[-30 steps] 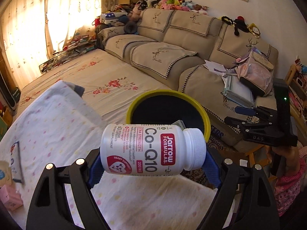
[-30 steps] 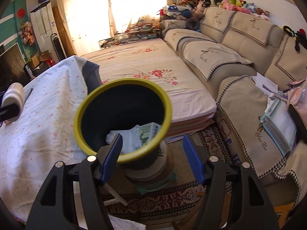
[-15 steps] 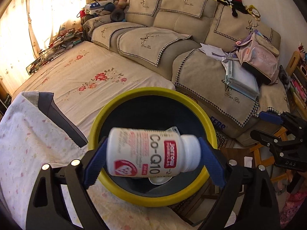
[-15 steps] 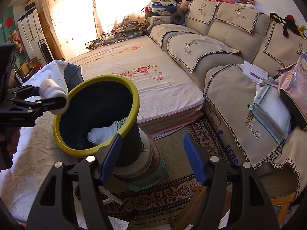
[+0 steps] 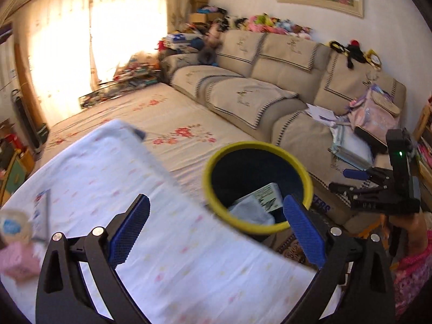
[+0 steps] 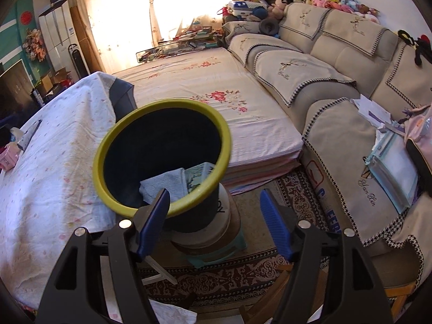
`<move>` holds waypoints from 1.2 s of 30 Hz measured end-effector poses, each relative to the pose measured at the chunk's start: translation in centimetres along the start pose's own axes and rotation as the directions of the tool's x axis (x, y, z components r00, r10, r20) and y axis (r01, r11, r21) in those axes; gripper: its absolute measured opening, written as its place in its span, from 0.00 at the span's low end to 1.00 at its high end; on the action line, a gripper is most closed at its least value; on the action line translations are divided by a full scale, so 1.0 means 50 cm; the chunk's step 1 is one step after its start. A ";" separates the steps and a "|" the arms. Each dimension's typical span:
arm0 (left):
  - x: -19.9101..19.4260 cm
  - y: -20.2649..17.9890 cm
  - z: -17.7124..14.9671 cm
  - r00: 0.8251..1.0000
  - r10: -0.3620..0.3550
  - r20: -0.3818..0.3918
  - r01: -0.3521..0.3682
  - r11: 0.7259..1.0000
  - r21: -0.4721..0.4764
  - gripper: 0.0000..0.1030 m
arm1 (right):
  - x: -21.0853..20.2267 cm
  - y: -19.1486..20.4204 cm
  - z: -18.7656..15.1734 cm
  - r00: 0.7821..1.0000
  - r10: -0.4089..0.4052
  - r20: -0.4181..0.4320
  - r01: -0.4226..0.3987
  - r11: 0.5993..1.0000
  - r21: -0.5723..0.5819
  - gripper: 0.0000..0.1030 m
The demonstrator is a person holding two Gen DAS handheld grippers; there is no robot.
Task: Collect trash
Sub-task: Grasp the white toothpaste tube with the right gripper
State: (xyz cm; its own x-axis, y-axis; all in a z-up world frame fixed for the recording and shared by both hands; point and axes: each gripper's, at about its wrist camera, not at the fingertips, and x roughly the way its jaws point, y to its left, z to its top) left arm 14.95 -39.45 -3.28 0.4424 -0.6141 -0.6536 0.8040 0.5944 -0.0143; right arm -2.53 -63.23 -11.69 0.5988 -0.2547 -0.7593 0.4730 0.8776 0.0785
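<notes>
A dark bin with a yellow rim (image 5: 256, 144) stands on a stool beside the table's edge. Inside it lie a pale blue cloth (image 5: 251, 212) and a printed carton (image 5: 267, 194). My left gripper (image 5: 214, 202) hovers over the table's near corner, short of the bin; its jaws are opening and nothing is between them. The white supplement bottle is in no view. From the right wrist the bin (image 6: 162, 104) sits just ahead of my right gripper (image 6: 213, 193), which is open and empty. The right gripper (image 5: 348, 181) also shows, held in a hand, right of the bin.
The table wears a white flowered cloth (image 5: 162, 229); a pink box (image 5: 19, 262) and a flat sachet (image 5: 43, 213) lie at its left end. A low flowered mattress (image 6: 216, 86), a beige sofa (image 6: 337, 62) and a patterned rug (image 6: 243, 270) surround the bin.
The white bottle has left my left gripper's jaws, which have spread wider. The left view has pulled back from above the bin toward the table. The right gripper has hardly moved.
</notes>
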 end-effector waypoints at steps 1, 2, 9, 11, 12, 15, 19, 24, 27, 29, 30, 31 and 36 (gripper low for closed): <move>-0.030 0.023 -0.024 0.999 0.033 0.007 -0.033 0.999 -0.021 0.95 | 0.001 0.014 0.004 1.000 0.007 -0.001 -0.007 1.000 -0.013 0.64; -0.055 0.044 -0.045 0.998 0.064 0.008 -0.064 0.997 -0.041 0.95 | 0.003 0.029 0.009 1.000 0.017 -0.001 -0.017 0.999 -0.028 0.64; -0.201 0.205 -0.210 0.966 0.258 -0.031 -0.258 0.937 -0.234 0.95 | 0.007 0.166 0.049 0.993 0.115 0.001 -0.113 0.982 -0.152 0.64; -0.237 0.252 -0.259 0.949 0.312 -0.053 -0.314 0.906 -0.283 0.95 | 0.008 0.217 0.063 0.988 0.154 -0.003 -0.152 0.969 -0.193 0.64; -0.254 0.273 -0.281 0.940 0.336 -0.064 -0.339 0.889 -0.309 0.95 | 0.009 0.242 0.069 0.985 0.173 -0.007 -0.171 0.962 -0.213 0.64; -0.296 0.337 -0.341 0.916 0.389 -0.095 -0.395 0.838 -0.375 0.95 | 0.009 0.329 0.085 0.974 0.224 -0.017 -0.220 0.933 -0.286 0.65; -0.329 0.401 -0.398 0.887 0.441 -0.134 -0.453 0.779 -0.434 0.95 | 0.013 0.451 0.100 0.952 0.301 -0.052 -0.299 0.882 -0.364 0.65; -0.338 0.431 -0.438 0.862 0.477 -0.173 -0.500 0.741 -0.448 0.95 | 0.022 0.590 0.112 0.924 0.370 -0.094 -0.372 0.819 -0.437 0.65; -0.332 0.442 -0.451 0.861 0.471 -0.192 -0.503 0.734 -0.456 0.95 | 0.029 0.667 0.127 0.911 0.398 -0.108 -0.402 0.796 -0.454 0.65; -0.325 0.448 -0.459 0.857 0.473 -0.205 -0.511 0.727 -0.458 0.95 | 0.041 0.709 0.142 0.903 0.412 -0.119 -0.420 0.791 -0.445 0.65; -0.323 0.450 -0.463 0.857 0.472 -0.207 -0.511 0.725 -0.461 0.95 | 0.050 0.728 0.149 0.901 0.415 -0.129 -0.427 0.792 -0.437 0.65; -0.323 0.449 -0.465 0.857 0.471 -0.208 -0.510 0.723 -0.466 0.95 | 0.059 0.746 0.156 0.898 0.419 -0.137 -0.435 0.791 -0.430 0.65; -0.323 0.460 -0.471 0.870 0.448 -0.204 -0.486 0.718 -0.498 0.95 | 0.111 0.830 0.181 0.899 0.401 -0.175 -0.437 0.798 -0.415 0.65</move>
State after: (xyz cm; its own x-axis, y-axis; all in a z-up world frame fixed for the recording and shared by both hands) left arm 16.92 -3.64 -10.89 0.6642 -0.1622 -0.7298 0.1643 0.9840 -0.0691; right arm 26.26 -31.90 -6.81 0.6148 0.1938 -0.7645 -0.1523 0.9803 0.1260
